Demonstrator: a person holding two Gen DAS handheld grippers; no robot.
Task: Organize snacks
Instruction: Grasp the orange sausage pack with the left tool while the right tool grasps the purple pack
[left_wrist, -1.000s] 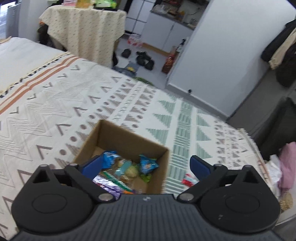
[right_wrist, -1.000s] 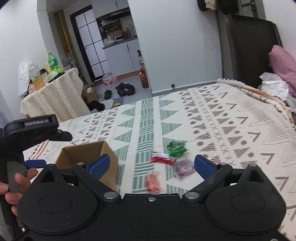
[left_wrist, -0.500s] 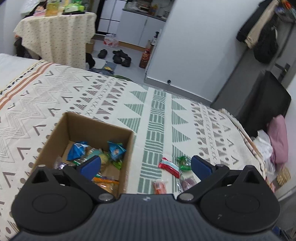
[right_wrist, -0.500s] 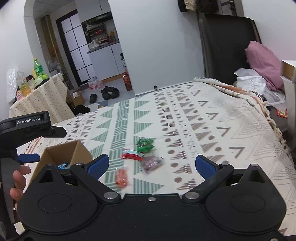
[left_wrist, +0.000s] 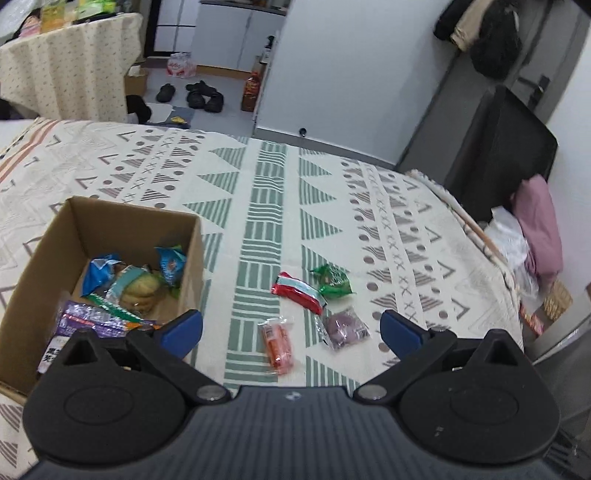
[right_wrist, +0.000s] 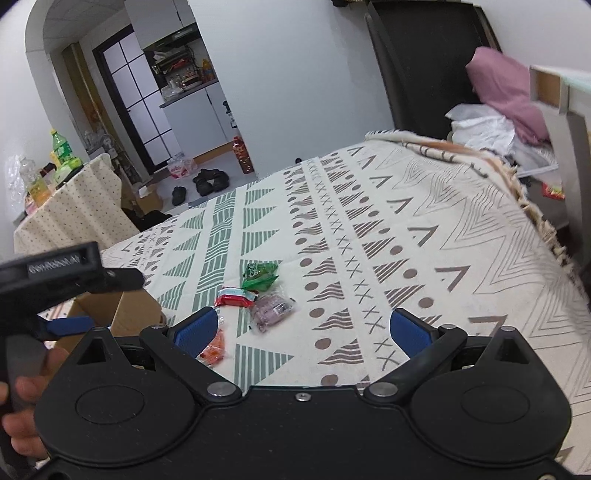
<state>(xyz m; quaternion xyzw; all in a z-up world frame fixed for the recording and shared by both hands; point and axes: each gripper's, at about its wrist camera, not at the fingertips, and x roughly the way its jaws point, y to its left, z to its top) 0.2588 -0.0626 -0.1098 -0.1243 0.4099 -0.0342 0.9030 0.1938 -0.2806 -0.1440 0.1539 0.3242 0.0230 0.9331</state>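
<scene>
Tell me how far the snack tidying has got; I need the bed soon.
Partly done: several packets already lie in the cardboard box. Nothing is in hand: the left gripper and right gripper are both open and empty. Left on the bedspread: the green packet, red packet, purple packet and orange packet.

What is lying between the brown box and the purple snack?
The orange snack packet lies between the brown cardboard box and purple snack packet, in the left wrist view.

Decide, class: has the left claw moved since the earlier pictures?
Yes. In its own view the cardboard box has slid leftward and the loose snacks have appeared, so the left claw swung right, toward them.
</scene>
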